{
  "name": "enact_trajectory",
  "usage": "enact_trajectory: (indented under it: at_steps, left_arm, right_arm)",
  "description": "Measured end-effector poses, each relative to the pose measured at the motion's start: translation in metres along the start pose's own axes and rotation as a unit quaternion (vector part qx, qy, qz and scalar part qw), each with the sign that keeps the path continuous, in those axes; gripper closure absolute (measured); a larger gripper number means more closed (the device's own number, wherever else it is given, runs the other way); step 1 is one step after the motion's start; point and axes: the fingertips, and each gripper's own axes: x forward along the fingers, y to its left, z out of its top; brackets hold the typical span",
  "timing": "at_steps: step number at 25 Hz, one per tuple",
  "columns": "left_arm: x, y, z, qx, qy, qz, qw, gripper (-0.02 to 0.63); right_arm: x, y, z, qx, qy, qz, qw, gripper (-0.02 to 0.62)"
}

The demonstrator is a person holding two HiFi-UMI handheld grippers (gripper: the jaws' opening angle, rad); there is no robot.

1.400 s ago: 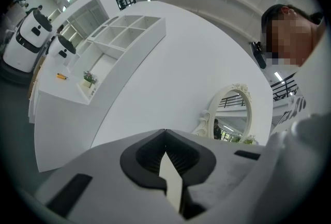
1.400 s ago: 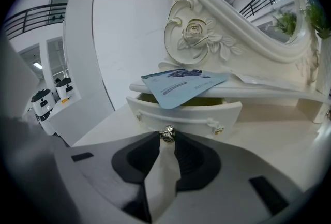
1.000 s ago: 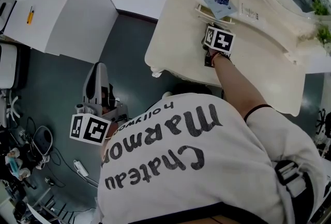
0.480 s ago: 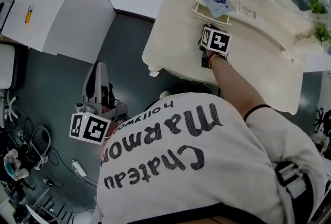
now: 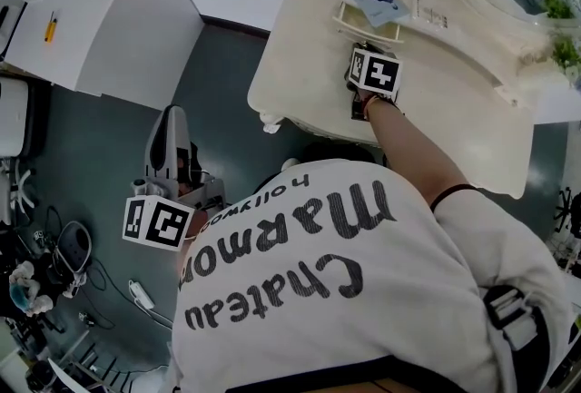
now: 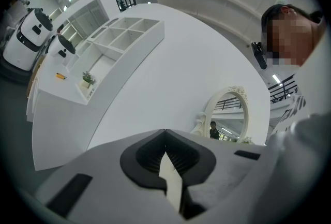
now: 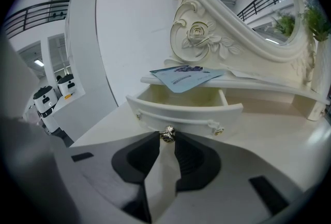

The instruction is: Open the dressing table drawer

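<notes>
Cream drawer [image 7: 183,110] stands part-open at centre frame, right claw [image 7: 166,140] clenched on its metal knob [image 7: 167,133]; left claw [image 6: 165,134] closed on nothing. More pulling likely remains.

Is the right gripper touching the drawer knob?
Touching. In the right gripper view, the right gripper pinches the drawer knob between its jaw tips, with no gap.
</notes>
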Motion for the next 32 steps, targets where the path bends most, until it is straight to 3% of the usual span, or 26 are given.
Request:
enact_trajectory:
  at_steps: [32]
  left_arm:
    - [-0.004, -0.018, -0.004, 0.012, 0.001, -0.003, 0.9999, 0.584]
  right_arm:
    - [-0.014, 0.008, -0.011, 0.027, -0.008, 0.012, 1.000, 0.494]
